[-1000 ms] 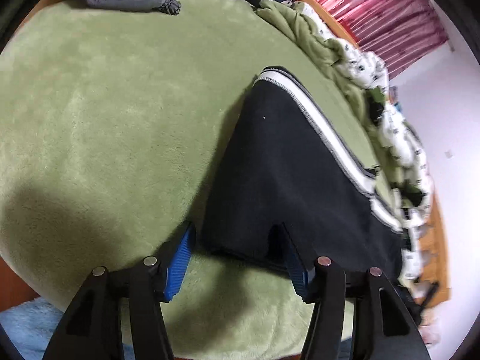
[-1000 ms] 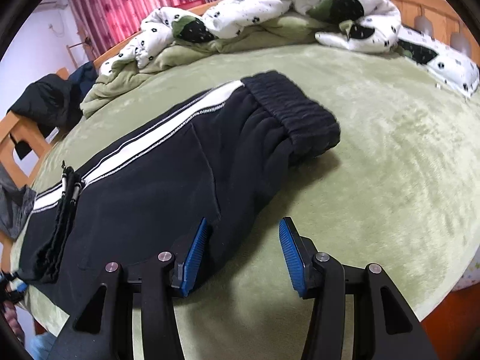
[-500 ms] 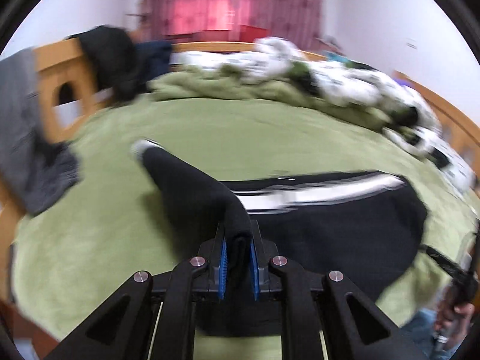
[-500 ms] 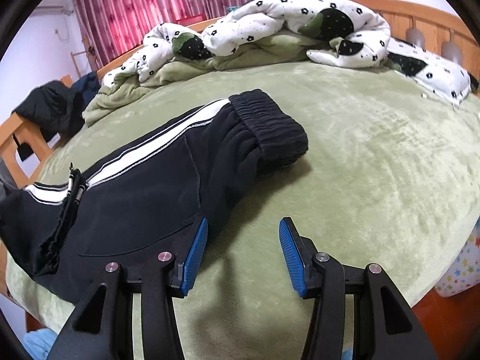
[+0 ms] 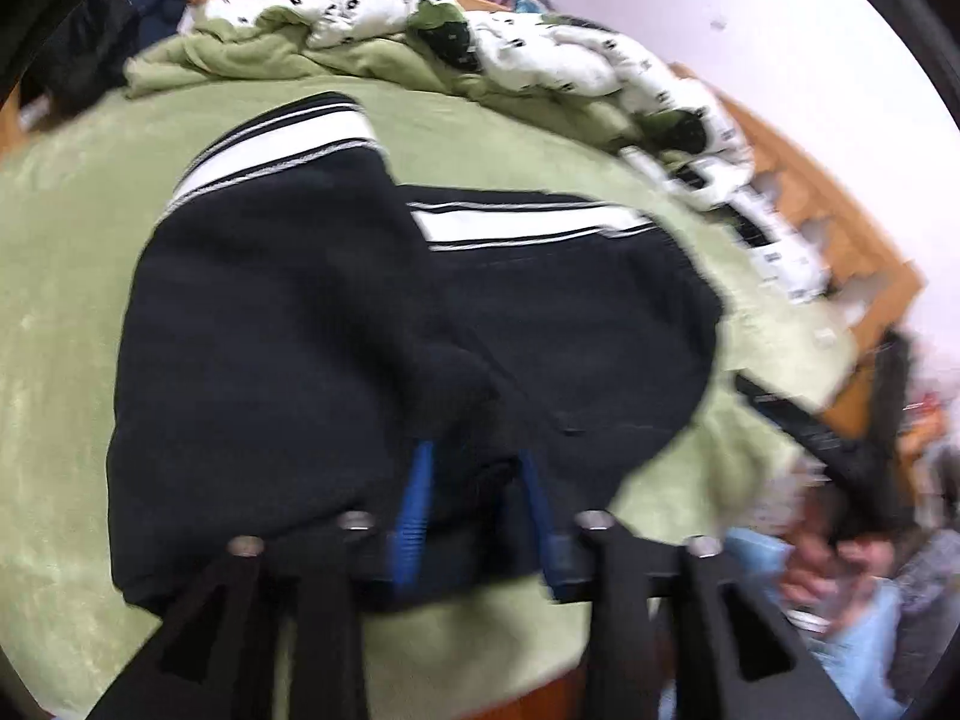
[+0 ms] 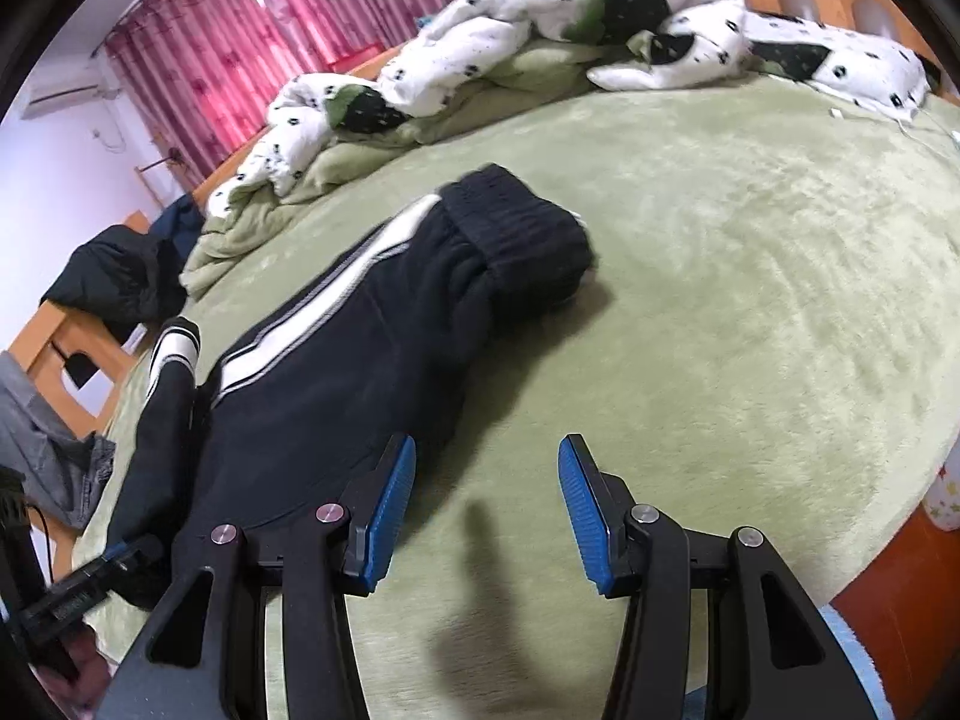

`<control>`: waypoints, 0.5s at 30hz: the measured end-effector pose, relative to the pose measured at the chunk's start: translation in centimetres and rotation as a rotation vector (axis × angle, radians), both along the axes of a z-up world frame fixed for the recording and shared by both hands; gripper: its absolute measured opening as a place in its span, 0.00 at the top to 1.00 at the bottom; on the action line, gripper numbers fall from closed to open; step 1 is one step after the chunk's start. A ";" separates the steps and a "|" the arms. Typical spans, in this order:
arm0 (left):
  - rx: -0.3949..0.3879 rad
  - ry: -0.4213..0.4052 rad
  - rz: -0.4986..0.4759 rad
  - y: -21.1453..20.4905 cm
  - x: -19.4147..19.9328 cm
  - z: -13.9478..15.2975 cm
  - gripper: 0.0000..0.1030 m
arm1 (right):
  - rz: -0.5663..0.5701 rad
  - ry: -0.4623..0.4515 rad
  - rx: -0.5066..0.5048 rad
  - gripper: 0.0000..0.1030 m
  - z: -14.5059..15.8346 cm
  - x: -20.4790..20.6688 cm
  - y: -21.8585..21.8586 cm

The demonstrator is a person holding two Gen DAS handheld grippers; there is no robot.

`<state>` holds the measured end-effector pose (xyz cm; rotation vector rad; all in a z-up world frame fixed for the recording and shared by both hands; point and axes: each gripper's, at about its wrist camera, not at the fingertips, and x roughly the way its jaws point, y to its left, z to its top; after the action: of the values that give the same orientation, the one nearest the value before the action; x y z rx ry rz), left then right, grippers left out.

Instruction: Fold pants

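Note:
Black pants (image 5: 288,324) with white side stripes lie on the green bed cover (image 5: 54,252). The leg end is folded over the upper part, toward the waistband. My left gripper (image 5: 474,480) has black fabric between its blue pads, which stand a little apart; the view is blurred. In the right wrist view the pants (image 6: 336,372) stretch from the ribbed waistband (image 6: 516,246) to the raised leg end at the left. My right gripper (image 6: 486,504) is open and empty, over the bed cover (image 6: 750,312) just right of the pants.
A crumpled white spotted quilt (image 6: 540,18) and green blanket lie at the bed's far side. Dark clothes (image 6: 114,282) hang on the wooden bed frame at the left. Grey clothing (image 6: 42,438) lies at the left edge. The bed edge is close below my right gripper.
My left gripper closed on the pants' leg end, lifted it and carried it over toward the waistband. Its pads now stand slightly wider. My right gripper stayed open and drew back a little.

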<state>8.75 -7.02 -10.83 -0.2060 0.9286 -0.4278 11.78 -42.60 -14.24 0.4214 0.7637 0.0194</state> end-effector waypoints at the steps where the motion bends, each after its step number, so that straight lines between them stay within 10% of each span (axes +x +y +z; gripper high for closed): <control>1: -0.027 -0.006 -0.001 0.9 -0.5 0.6 0.59 | 0.010 -0.009 -0.016 0.52 0.3 -0.1 0.5; 4: 0.004 -0.080 0.057 3.7 -2.9 2.0 0.34 | 0.062 -0.065 -0.135 0.52 1.5 -0.8 3.2; 7: 0.066 -0.114 0.126 6.6 -4.1 1.9 0.34 | 0.116 -0.122 -0.187 0.52 2.8 -1.7 5.8; 15: -0.018 0.033 0.343 15.7 -5.1 -1.9 0.34 | 0.369 -0.010 0.090 0.44 2.9 2.1 14.9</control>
<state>3.64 8.72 -12.74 -0.3830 0.9008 -0.1160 13.93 -27.69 -11.31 0.3604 0.8244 0.4015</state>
